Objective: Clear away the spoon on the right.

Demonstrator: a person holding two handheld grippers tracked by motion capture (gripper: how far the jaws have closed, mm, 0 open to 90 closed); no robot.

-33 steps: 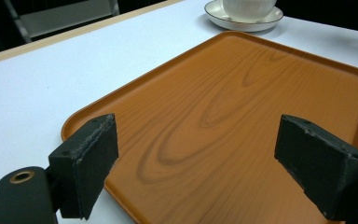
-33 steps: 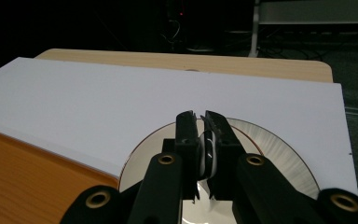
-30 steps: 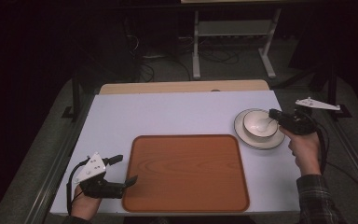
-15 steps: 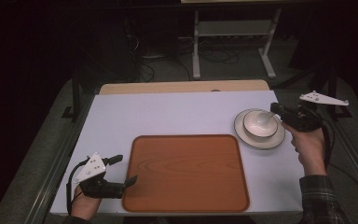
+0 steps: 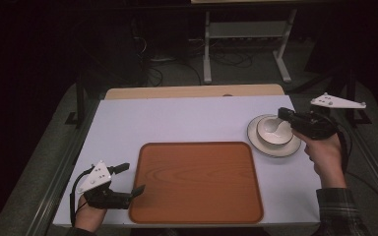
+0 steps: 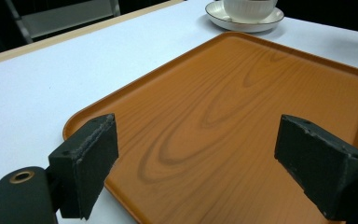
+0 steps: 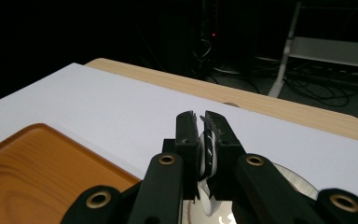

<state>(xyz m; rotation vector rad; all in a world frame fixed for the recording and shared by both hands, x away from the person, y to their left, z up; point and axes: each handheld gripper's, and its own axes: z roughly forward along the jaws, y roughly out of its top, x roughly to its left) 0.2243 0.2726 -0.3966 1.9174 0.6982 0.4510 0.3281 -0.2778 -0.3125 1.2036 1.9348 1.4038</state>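
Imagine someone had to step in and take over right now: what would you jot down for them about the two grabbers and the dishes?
Right gripper: shut on the rim of the white cup, at the right side of the table.
Left gripper: open and holding nothing, jaws spread over the near left corner of the tray.
Things: the cup is over the saucer, to the right of the tray; whether it has cleared the saucer I cannot tell. Nothing lies on the tray.
Done: the cup is gripped.
Left: probably carry the cup, then the saucer, onto the tray. That is my guess from the layout.
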